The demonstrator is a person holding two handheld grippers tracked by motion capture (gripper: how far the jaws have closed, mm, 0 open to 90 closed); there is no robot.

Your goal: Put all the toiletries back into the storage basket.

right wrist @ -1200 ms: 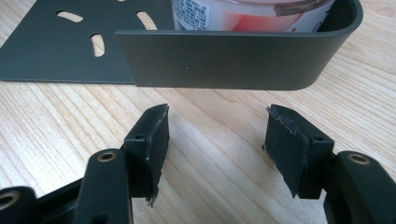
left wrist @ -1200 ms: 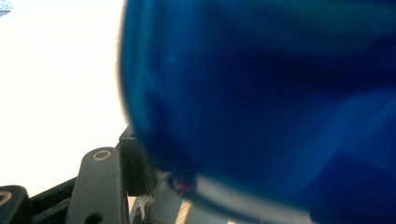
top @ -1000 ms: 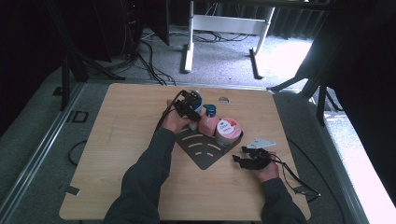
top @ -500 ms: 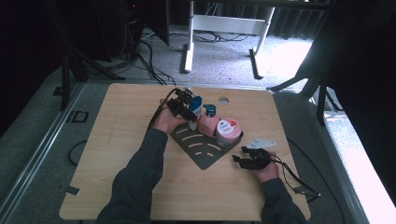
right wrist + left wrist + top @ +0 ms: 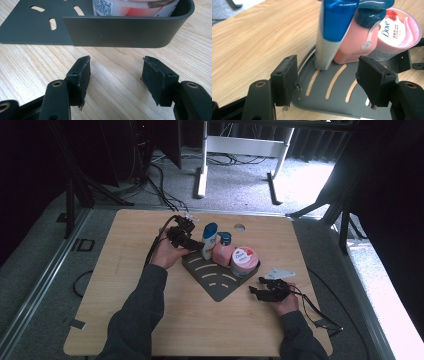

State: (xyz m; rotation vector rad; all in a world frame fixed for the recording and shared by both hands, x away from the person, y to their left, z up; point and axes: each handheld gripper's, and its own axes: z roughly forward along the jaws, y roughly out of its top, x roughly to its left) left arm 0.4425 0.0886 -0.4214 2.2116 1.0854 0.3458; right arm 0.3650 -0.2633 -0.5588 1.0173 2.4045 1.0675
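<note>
The white bottle with the blue cap (image 5: 329,37) stands upright at the back corner of the dark slotted tray (image 5: 332,100), touching the pink bottle (image 5: 352,47) beside it, and we see it just ahead of the left gripper (image 5: 328,85), whose jaws have just been opening and stand wide with nothing between them. The right gripper (image 5: 115,75) rests on the wooden table (image 5: 125,285) just outside the tray's raised wall, jaws also spread and empty. In the left gripper view the bottle's top is cut off, and in the right gripper view the wall hides most of the pink tub (image 5: 135,7).
</note>
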